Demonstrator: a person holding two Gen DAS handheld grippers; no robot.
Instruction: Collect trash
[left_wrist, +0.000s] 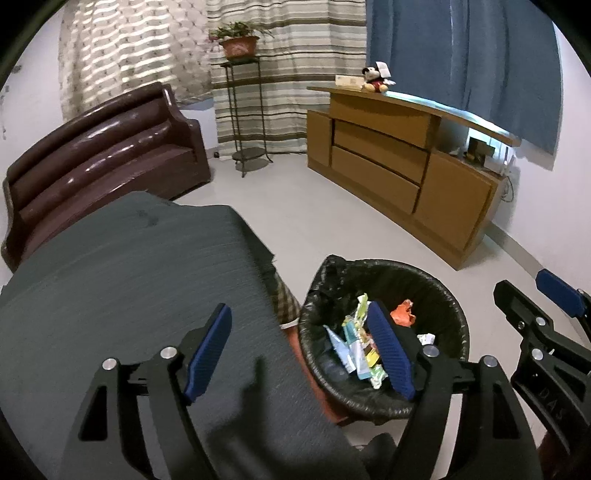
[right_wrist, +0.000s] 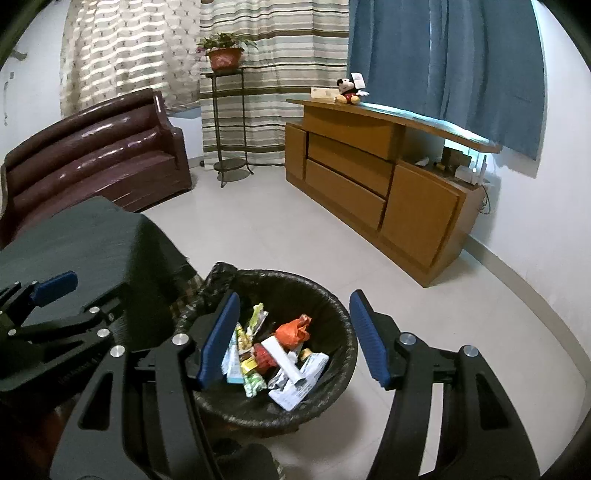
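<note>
Below, round bin (right_wrist: 332, 302), glossy black liner, crumpled wrappers (right_wrist: 255, 354)

Clearance: trash bin (right_wrist: 332, 295) mouth open from above; dark-covered table (left_wrist: 129, 277) crowds its left rim; bare floor (right_wrist: 424, 314) to its right; wooden cabinet (right_wrist: 369, 177) well apart.

Dim daylight through curtains (left_wrist: 140, 48), sofa (left_wrist: 92, 155) glare, fisheye-warped edges

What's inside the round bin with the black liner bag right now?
The black-lined bin holds mixed trash: an orange crumpled plastic bag, a white tube, green and yellow snack wrappers and a white printed packet. Whatever lies beneath that top layer is covered.
</note>
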